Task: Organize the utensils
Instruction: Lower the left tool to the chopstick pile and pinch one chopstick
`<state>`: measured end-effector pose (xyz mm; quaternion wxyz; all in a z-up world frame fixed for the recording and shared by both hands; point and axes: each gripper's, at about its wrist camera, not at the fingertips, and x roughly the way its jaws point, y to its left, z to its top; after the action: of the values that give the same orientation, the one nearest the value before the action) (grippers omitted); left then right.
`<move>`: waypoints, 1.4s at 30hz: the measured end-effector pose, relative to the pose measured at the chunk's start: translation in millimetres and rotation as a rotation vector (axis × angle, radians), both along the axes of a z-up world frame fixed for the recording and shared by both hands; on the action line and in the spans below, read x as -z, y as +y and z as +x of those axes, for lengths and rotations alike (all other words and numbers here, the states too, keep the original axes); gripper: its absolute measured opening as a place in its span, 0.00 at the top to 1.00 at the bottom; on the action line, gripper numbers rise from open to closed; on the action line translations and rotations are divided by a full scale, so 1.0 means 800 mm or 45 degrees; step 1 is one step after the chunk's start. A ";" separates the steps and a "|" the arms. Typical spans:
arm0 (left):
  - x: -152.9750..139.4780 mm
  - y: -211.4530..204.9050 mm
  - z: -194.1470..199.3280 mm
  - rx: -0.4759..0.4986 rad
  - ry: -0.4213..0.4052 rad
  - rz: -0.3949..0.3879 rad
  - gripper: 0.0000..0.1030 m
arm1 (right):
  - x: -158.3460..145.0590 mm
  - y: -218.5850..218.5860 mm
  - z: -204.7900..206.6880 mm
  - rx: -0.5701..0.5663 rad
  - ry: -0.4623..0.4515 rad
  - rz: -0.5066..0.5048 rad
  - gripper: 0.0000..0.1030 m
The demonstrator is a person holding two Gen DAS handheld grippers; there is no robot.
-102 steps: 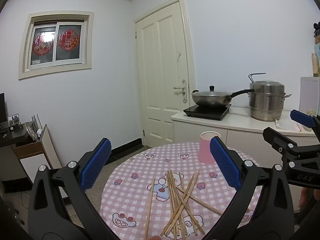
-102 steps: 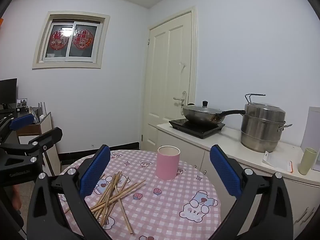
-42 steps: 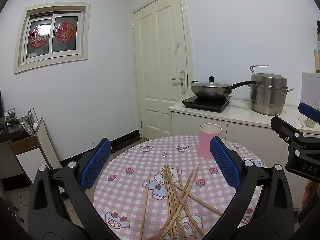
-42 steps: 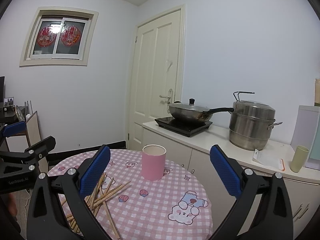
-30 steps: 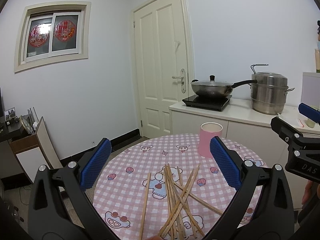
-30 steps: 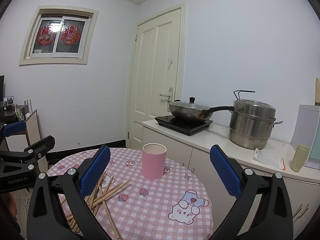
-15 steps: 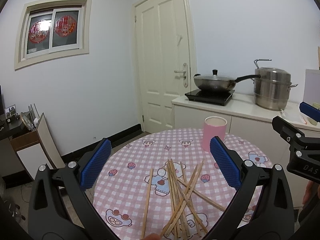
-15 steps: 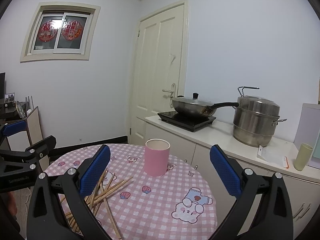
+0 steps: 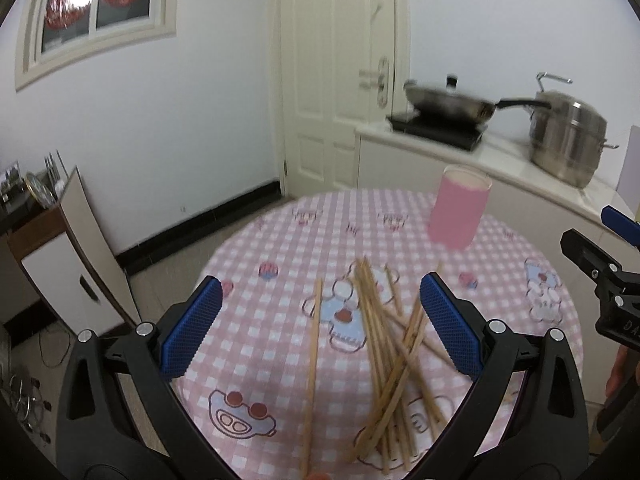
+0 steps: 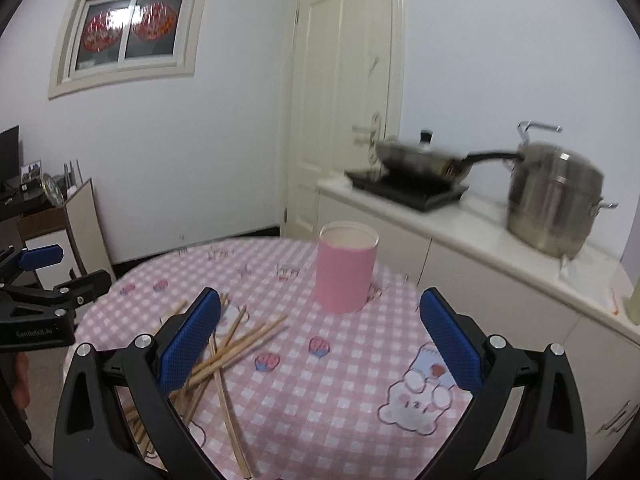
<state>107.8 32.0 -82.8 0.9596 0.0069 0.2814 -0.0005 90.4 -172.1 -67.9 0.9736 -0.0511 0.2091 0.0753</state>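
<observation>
The left claw (image 9: 316,320) hangs above the round surface (image 9: 256,344) with its blue pads spread wide apart and nothing between them. Under it, a loose heap of wooden chopsticks (image 9: 384,344) lies crossed on the pink checked cloth, and one single chopstick (image 9: 313,360) lies apart to the left of the heap. A pink cup (image 9: 459,210) stands upright beyond the heap, toward the far right of the surface.

The right claw (image 10: 320,328) is likewise wide apart and empty, held over the surface's right half with the pink cup (image 10: 346,270) ahead of it. In this view the chopsticks (image 10: 236,344) lie to the left, partly hidden behind the left pad. Behind, a counter carries a pan (image 10: 420,158) on a black hob and a steel pot (image 10: 554,200). Both views are somewhat blurred.
</observation>
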 end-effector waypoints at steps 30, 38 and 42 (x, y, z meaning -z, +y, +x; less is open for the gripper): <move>0.131 0.027 0.122 0.030 0.490 -0.050 0.79 | 0.127 0.027 0.157 -0.186 0.671 0.315 0.44; 0.130 0.025 0.127 0.066 0.486 -0.079 0.93 | 0.139 0.032 0.173 -0.256 0.752 0.440 0.81; 0.121 0.024 0.123 0.078 0.458 -0.103 0.93 | 0.135 0.034 0.174 -0.289 0.759 0.467 0.83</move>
<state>206.2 51.1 -179.3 0.8929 -0.0232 0.4477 -0.0423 229.6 -144.7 -176.3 0.8484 0.1255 0.4596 0.2305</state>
